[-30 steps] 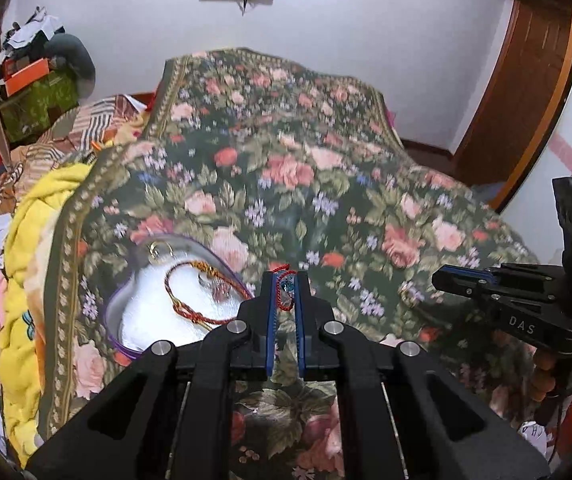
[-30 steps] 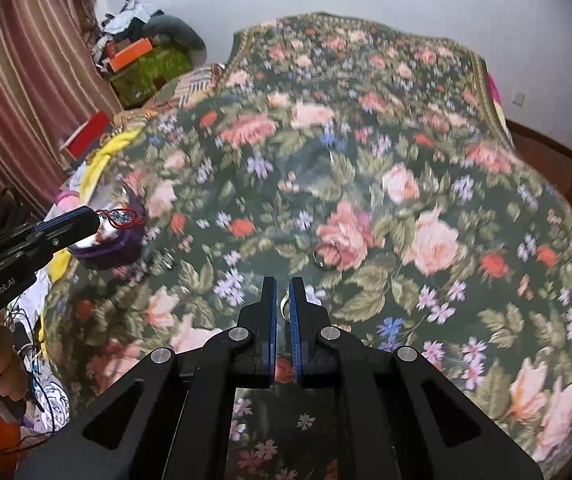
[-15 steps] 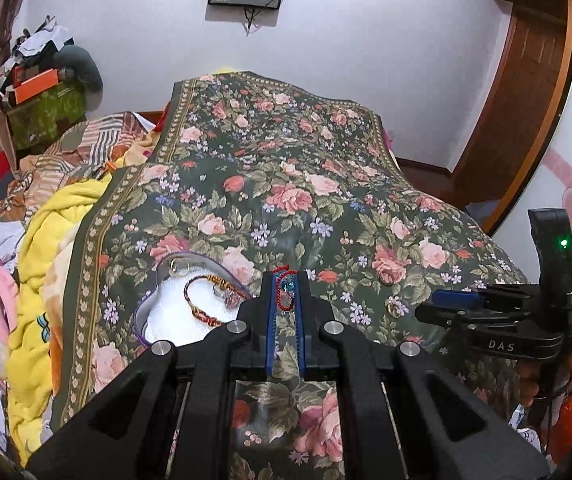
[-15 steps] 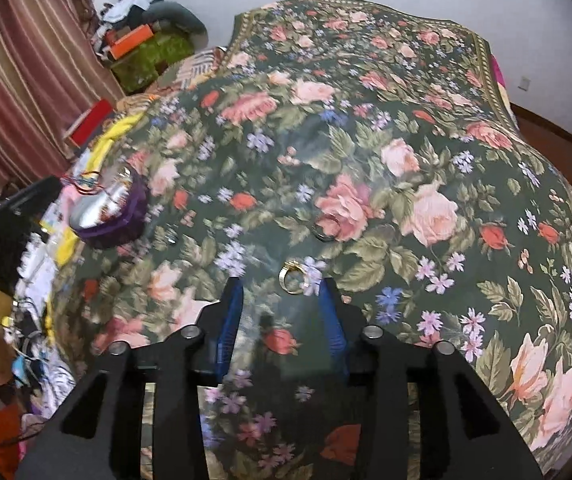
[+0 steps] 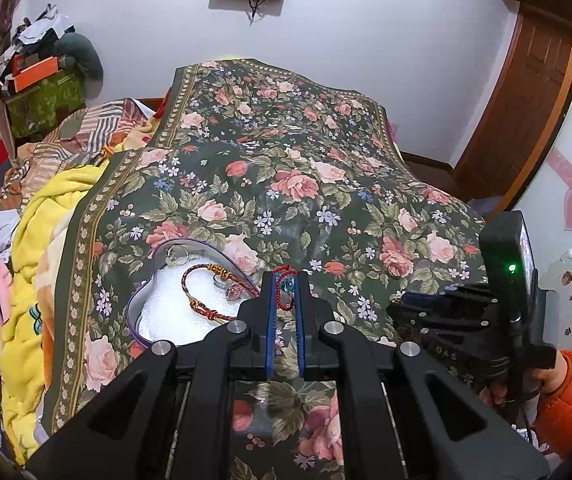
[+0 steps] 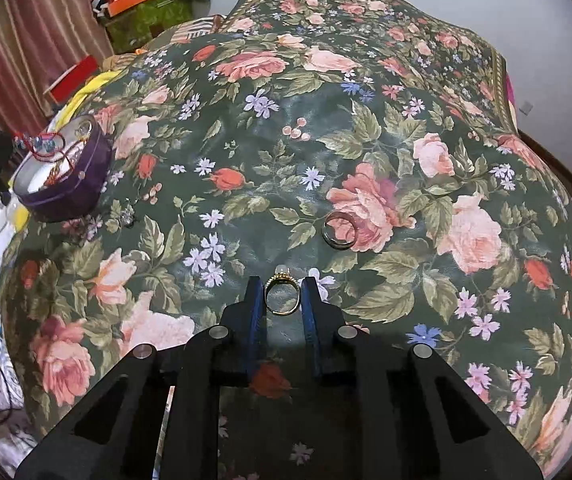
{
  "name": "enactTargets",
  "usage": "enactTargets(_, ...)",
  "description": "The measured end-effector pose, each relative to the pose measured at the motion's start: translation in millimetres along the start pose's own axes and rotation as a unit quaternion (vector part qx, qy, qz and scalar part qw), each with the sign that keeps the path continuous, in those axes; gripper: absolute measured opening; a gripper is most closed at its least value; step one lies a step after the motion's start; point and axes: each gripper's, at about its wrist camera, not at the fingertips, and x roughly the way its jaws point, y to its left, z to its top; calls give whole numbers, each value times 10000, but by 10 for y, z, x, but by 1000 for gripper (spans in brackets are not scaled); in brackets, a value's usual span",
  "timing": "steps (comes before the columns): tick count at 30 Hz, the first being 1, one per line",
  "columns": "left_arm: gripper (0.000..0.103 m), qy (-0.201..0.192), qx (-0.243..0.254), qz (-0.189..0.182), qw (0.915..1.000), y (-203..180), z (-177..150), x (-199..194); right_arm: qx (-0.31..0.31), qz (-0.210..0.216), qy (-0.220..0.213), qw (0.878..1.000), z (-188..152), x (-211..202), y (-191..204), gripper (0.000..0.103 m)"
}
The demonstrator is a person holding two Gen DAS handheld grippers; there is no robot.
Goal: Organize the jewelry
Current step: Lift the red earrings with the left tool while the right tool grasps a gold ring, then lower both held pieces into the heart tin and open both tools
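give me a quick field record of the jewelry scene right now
surface: dark green floral bedspread
container: purple heart-shaped box, white lining, holding a braided red and gold cord bracelet
left gripper: shut on a thin red string bracelet with a blue charm, beside the box
right gripper: open, fingers either side of a gold ring with a pale stone on the bedspread
loose: silver band ring beyond the gold ring

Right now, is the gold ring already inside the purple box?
No, the gold ring lies on the flowered blanket between the fingers of the right gripper, far from the purple box.
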Motion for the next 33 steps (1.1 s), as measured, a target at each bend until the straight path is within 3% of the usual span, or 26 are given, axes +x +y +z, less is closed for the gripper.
enactTargets(11,7,-150,-84,23,9998,67,61,-110,151,214,-294,9992,70,-228,76,17)
enactTargets(22,7,-675,-184,258,9972,271,194,-536,-235,572,-1186,9910,409,-751,554,17)
enactTargets(33,7,-928,-340,466,9940,552,217,-761,-560,945,-1483,9828,599,-886,1003,17)
